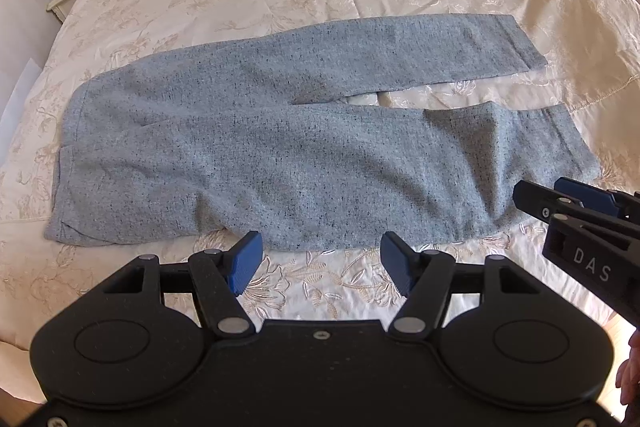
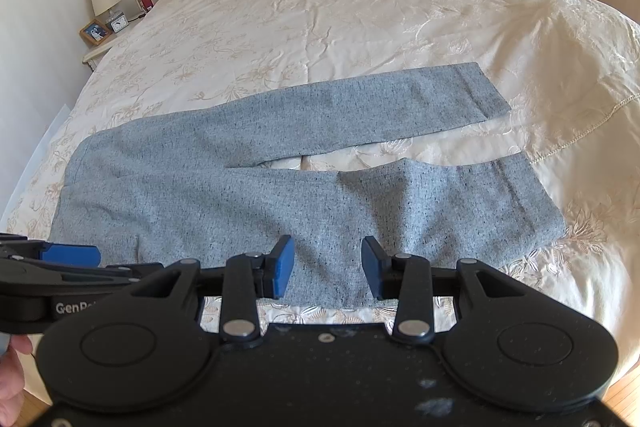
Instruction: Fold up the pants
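Pants (image 1: 280, 131) unfolded; waistband edge indistinct

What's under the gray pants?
The gray pants lie spread flat on the cream bedspread. The bedspread's flower stitching shows around them and in the gap between the legs. Whatever lies directly beneath the fabric is covered, so I cannot tell.

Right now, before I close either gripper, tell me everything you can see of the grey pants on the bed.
The grey speckled knit pants lie spread flat and unfolded on the cream embroidered bedspread, waistband at the left, two legs running right with a narrow gap between them. The near leg is rumpled and shows a raised crease. Nothing grips them: both grippers stand open at the near edge.
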{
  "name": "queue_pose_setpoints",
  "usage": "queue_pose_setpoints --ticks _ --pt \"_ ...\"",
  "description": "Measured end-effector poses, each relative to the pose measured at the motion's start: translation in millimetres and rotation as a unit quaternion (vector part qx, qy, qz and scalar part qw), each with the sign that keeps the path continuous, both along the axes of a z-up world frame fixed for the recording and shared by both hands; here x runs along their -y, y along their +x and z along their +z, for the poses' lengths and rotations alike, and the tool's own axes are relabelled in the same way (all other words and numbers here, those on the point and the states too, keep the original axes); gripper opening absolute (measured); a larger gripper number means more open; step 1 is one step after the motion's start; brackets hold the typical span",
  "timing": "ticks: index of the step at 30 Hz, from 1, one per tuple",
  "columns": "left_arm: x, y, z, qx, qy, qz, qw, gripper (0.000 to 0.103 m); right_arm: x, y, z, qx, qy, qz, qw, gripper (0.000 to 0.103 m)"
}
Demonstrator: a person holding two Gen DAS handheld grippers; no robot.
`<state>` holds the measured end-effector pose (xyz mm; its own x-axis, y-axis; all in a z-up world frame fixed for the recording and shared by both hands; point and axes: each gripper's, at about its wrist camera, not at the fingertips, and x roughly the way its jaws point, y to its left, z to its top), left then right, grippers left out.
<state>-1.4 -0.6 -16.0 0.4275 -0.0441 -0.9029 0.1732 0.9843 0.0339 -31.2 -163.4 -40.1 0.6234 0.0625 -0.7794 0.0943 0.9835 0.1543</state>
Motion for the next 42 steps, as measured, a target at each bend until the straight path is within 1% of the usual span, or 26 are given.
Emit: queue_pose_setpoints --ticks 3,7,10,13,15,18,21,27,32,35,38,42 --pt "0.1 -0.3 -2.2 -0.011 -0.002 -0.001 0.9999 0.068 -0.2 -0.4 -1.2 -0.001 0.000 0.001 1.000 0.041" --pt "1.2 -0.4 -9.7 -0.020 0.009 -0.006 0.9997 0.068 3.2 -2.8 -6.1 -0.003 0.008 -0.002 1.000 0.041" --pt "0.9 0.4 -17.6 -0.026 0.015 -0.009 0.9995 0.068 13.2 -3.8 -14.3 -0.009 0.013 -0.019 1.000 0.040" --pt "0.5 2.7 -27.8 -0.030 0.017 -0.005 0.9994 0.068 27.4 -4.5 -28.0 -0.021 0.002 -0.040 0.999 0.040" --pt "0.2 4.5 -34.4 -0.036 0.022 -0.001 0.9991 0.068 39.8 -2.9 -38.4 -0.035 -0.009 -0.054 0.998 0.040" --pt "2.6 7.3 -41.3 -0.035 0.017 0.003 0.9992 0.067 62.5 1.0 -52.0 -0.049 -0.030 -0.075 0.996 0.040" --pt "7.7 10.5 -46.3 -0.036 0.016 0.004 0.9992 0.067 93.0 9.9 -62.7 -0.058 -0.050 -0.098 0.992 0.040" --pt "22.7 20.1 -51.0 -0.043 0.017 -0.001 0.9989 0.067 158.1 33.1 -86.3 -0.071 -0.093 -0.125 0.985 0.039" --pt "36.6 28.4 -56.6 -0.054 0.024 -0.005 0.9982 0.067 202.1 43.3 -105.1 -0.098 -0.112 -0.127 0.981 0.039" --pt "42.4 34.4 -61.1 -0.065 0.027 -0.004 0.9975 0.067 215.2 46.3 -115.7 -0.115 -0.104 -0.123 0.980 0.039" --pt "46.8 40.1 -63.2 -0.071 0.030 -0.003 0.9970 0.067 222.4 54.5 -126.6 -0.112 -0.088 -0.116 0.983 0.039" --pt "48.9 46.0 -63.3 -0.071 0.042 0.001 0.9965 0.067 225.7 76.4 -140.9 -0.108 -0.081 -0.087 0.987 0.039"
